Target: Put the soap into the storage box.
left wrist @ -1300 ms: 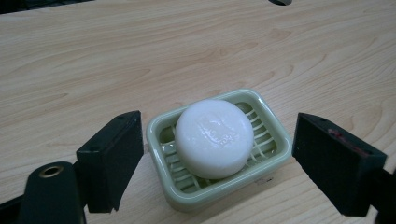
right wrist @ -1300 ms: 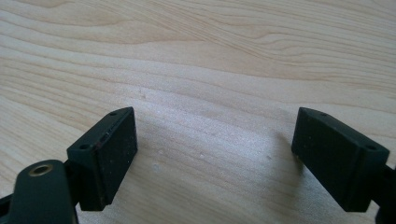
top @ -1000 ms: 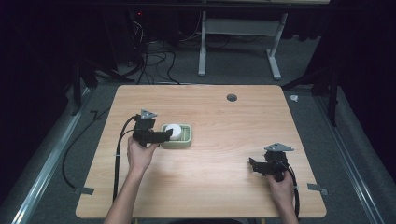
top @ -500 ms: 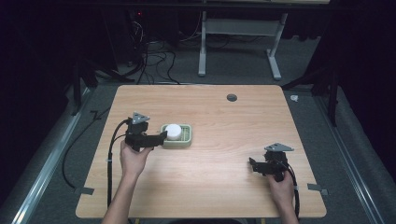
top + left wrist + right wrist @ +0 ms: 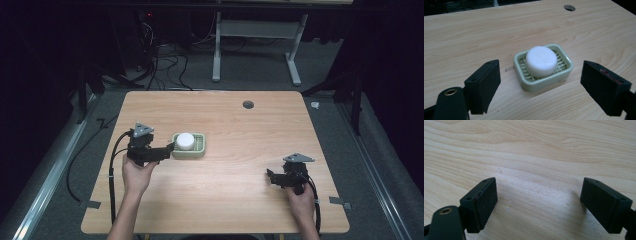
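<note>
The soap dish (image 5: 189, 146), pale green with a round white soap bar (image 5: 185, 141) lying in it, sits left of centre on the wooden worktop (image 5: 240, 200) in the high view. The left tongs (image 5: 169, 148) are just beside its left end; the right tongs (image 5: 270, 175) rest well apart, near the right edge.

In the left gripper view the dish (image 5: 566, 70) has a slatted floor and rounded corners, and the left tongs (image 5: 541, 85) gape wide, empty, short of it.

In the right gripper view the right tongs (image 5: 539, 203) stand wide open over bare wood.
</note>
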Tool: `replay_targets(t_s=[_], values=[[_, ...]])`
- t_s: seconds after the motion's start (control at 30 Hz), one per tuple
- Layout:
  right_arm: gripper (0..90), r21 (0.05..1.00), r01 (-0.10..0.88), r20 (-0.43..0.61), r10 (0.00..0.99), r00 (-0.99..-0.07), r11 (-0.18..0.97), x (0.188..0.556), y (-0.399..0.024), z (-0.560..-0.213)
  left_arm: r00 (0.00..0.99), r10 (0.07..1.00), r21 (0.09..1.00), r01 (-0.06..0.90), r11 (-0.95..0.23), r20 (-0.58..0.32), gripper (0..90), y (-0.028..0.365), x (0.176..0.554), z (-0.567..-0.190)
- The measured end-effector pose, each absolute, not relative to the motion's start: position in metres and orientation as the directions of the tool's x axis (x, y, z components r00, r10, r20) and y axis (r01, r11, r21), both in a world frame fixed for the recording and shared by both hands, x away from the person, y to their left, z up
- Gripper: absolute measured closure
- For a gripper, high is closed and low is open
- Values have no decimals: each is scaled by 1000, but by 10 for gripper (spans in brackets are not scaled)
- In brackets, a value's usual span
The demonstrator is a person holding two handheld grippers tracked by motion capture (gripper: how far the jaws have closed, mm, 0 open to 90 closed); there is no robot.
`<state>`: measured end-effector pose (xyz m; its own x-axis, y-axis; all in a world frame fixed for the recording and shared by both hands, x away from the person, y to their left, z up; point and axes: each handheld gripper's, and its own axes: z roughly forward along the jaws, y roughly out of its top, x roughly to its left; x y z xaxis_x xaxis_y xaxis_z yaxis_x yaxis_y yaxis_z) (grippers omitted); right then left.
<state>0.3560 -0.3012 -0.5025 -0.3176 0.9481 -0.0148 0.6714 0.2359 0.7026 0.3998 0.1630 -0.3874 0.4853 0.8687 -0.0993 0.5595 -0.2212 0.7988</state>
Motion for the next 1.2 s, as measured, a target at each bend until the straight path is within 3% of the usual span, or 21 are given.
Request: replay_targets(t_s=[0.6, 1.2], values=[[151, 703, 671, -16, 948, -319, 238, 356, -301, -503, 458, 887, 800, 554, -228, -64, 169, 172, 384, -387], [151, 704, 669, -18, 947, -320, 240, 356, -301, -503, 417, 903, 801, 572, -177, -98, 171, 192, 372, -395]])
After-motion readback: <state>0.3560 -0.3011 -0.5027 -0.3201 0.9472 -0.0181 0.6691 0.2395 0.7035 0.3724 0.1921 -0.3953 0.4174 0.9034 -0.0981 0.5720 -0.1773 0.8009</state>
